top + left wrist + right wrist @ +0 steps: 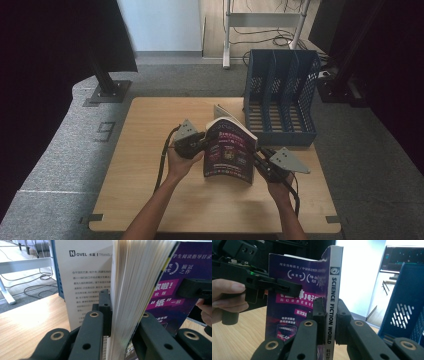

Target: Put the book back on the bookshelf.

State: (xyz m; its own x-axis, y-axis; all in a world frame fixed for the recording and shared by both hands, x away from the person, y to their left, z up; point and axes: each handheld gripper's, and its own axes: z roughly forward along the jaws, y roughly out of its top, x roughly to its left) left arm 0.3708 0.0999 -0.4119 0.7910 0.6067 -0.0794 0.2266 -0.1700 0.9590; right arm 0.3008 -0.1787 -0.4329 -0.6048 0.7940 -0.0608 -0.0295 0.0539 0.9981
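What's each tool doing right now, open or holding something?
Left tool: closed on the page edge of the book, held upright over the table.
Right tool: closed on the same book's spine.

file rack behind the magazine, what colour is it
Blue, with perforated walls; the file rack shows best in the high view.

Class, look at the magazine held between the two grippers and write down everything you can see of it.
The magazine is a thick paperback with a glossy purple cover, pink panels and Chinese print; its white spine reads SCIENCE FICTION WORLD. It stands upright over the wooden table, in front of the blue file rack. The left gripper clamps its page edge, one flap hanging loose; the right gripper clamps its spine.
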